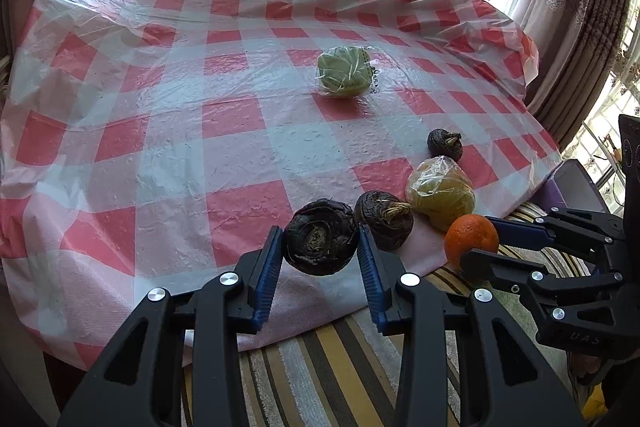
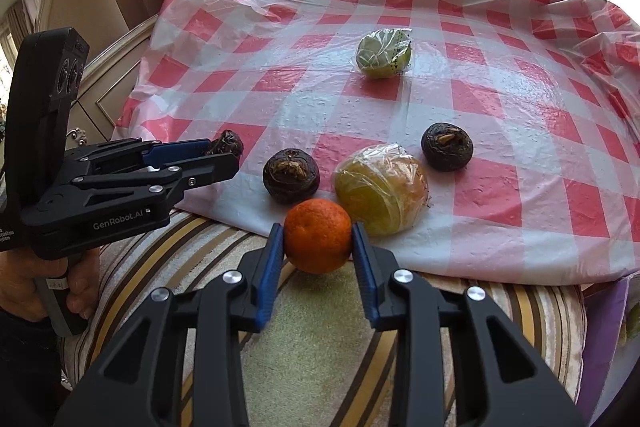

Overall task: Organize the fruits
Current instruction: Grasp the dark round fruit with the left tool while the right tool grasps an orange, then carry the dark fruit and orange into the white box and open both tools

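My left gripper (image 1: 320,247) is shut on a dark water chestnut (image 1: 321,242), held at the near edge of the red-checked cloth (image 1: 160,131). My right gripper (image 2: 318,239) is shut on an orange (image 2: 318,235), also seen in the left wrist view (image 1: 472,239). On the cloth lie two more dark water chestnuts (image 2: 291,175) (image 2: 447,146), a wrapped yellow fruit (image 2: 382,189) and, farther back, a wrapped green fruit (image 2: 384,53). The left gripper (image 2: 228,153) with its chestnut (image 2: 228,143) shows at the left of the right wrist view.
A striped cushion (image 2: 320,339) lies under both grippers below the cloth's near edge. Curtains (image 1: 572,7) and bright windows stand behind the table. A purple box (image 1: 568,187) sits at the right edge.
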Demonstrator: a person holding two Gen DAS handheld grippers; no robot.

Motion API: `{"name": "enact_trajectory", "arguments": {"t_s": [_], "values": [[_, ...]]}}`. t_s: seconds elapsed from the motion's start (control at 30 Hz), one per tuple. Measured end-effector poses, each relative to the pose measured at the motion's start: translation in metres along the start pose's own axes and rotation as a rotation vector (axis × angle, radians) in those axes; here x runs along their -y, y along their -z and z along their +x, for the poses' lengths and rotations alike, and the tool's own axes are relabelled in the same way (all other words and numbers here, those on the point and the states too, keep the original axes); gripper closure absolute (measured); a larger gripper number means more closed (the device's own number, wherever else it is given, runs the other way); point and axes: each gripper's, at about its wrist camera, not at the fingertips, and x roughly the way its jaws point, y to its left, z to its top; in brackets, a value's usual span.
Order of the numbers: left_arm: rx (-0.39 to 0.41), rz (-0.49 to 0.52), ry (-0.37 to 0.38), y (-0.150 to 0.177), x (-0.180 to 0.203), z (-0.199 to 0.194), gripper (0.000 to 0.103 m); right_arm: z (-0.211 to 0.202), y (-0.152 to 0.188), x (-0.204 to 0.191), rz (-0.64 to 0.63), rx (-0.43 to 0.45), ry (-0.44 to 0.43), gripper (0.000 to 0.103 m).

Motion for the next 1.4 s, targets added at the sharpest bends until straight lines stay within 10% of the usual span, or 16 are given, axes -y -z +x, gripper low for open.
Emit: {"name": "enact_trajectory", "arguments": {"t_s": [0.57,1.4], "values": [[0.028,0.118,0.047,-0.011,0.054,-0.017,0.067,-0.046,0.016,0.047,0.104,0.075,0.025,0.069],[0.006,0.422,0.202,-0.036,0.213,0.009,0.067,-0.152,0.085,0.225,0.440,0.218,0.292,0.069]]}}
